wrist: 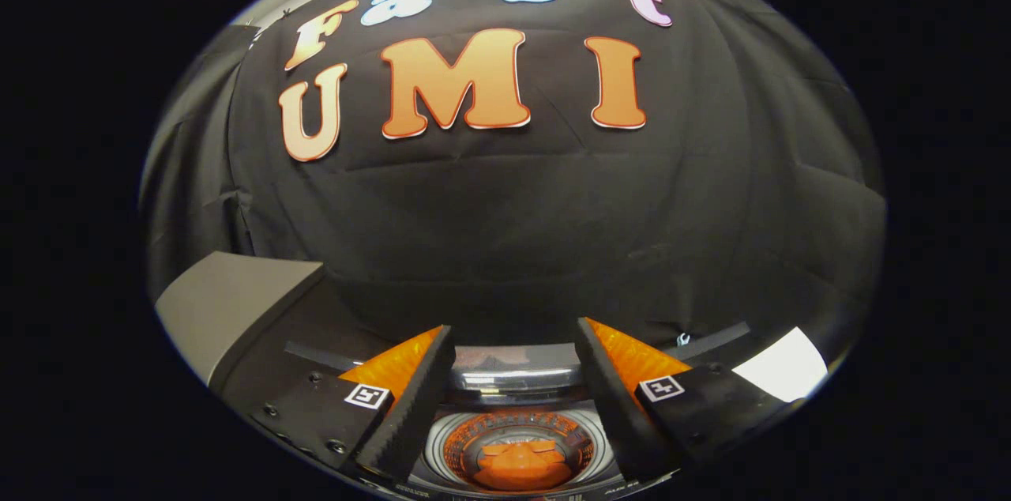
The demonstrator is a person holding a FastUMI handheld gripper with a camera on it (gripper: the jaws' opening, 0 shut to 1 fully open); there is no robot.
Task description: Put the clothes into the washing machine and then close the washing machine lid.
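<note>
Two fingers of my claw (515, 374) spread wide, holding nothing, above the open washing machine (517, 446), orange clothes (521, 465) inside; closing the lid looks next.

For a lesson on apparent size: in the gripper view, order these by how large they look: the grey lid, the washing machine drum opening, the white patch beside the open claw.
1. Grey lid
2. Drum opening, between the open claw fingers
3. White patch

Fisheye distortion and nearness make true sizes unsure.

The washing machine (517, 438) has a glossy, smooth drum rim that looks like metal; the claw (515, 347) fingers (419, 398), spread apart, carry ridged, matt pads; the booth wall (505, 216) is matt cloth.
</note>
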